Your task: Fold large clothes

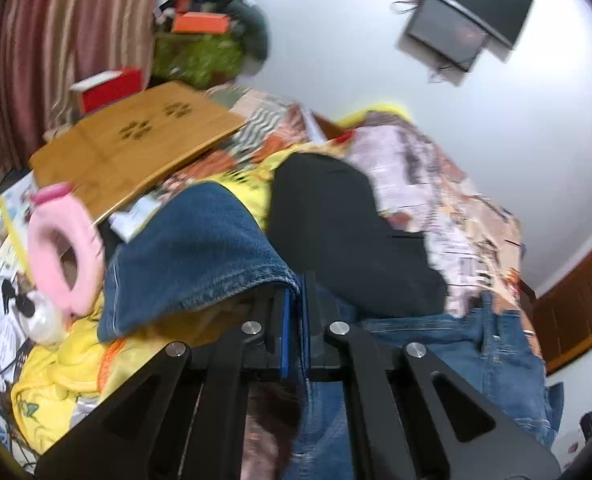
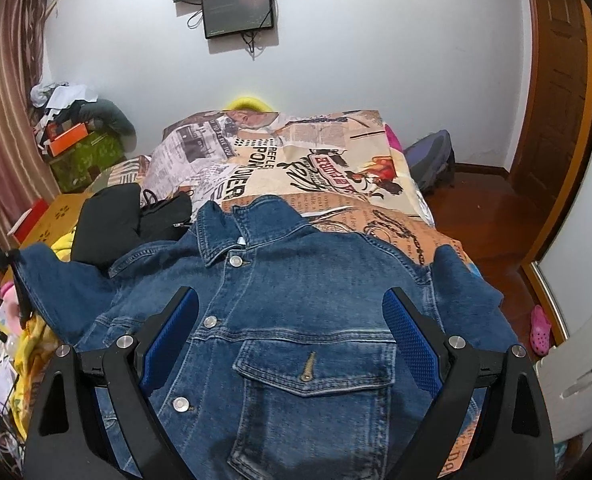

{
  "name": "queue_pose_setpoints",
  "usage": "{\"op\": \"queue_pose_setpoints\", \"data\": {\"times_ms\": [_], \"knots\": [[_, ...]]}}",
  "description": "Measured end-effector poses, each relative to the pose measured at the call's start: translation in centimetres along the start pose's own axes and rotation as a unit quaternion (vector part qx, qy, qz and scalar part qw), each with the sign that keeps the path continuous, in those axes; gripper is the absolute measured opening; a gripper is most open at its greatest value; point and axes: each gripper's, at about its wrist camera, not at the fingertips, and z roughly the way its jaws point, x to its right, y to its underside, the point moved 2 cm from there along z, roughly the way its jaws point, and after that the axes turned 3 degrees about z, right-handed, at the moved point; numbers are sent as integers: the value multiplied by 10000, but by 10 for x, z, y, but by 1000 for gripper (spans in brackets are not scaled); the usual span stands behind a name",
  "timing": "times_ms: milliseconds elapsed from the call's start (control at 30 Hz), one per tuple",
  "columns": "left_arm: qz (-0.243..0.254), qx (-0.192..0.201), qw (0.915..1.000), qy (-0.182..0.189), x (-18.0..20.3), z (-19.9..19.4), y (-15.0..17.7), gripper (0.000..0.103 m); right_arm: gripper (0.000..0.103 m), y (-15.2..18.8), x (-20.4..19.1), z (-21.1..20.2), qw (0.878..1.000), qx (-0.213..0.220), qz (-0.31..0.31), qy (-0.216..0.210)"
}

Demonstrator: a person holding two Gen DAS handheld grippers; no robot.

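Note:
A blue denim jacket (image 2: 296,280) lies front up on the bed, buttoned, collar towards the far wall. My left gripper (image 1: 296,292) is shut on the cuff end of one sleeve (image 1: 192,248), which hangs lifted over the jaws and drapes to the left. In the right wrist view that sleeve (image 2: 44,276) rises at the left edge of the jacket. My right gripper (image 2: 290,294) hovers open over the jacket's chest, its blue pads (image 2: 412,340) wide apart on either side of the pocket flap, with nothing pinched between them.
A black garment (image 2: 112,220) lies beside the jacket's left shoulder on the printed bed cover (image 2: 316,160). A wooden lap tray (image 1: 136,148), a pink ring cushion (image 1: 64,248) and a yellow blanket (image 1: 56,380) crowd the left. A backpack (image 2: 432,160) and door (image 2: 556,100) are at the right.

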Motion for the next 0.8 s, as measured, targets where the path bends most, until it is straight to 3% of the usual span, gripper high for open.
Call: {"op": "queue_pose_setpoints", "data": {"times_ms": [167,367,567,800], "knots": [[486,217,9980,335,53,-20,2,3,92,3,7,-2,10000,5,6,-2],[996,151,9917,797,117,-26,19,3,92,7,14,-5,10000,4,-5,-15],[1549,-223,9807,1173,173,-17,57,3,92,12,17,-3,9999,-83,-64,-37],[2187,-1014,9611,1347,211,6,120,3,92,18,17,-2,9997,-168,-180,-40]]}}
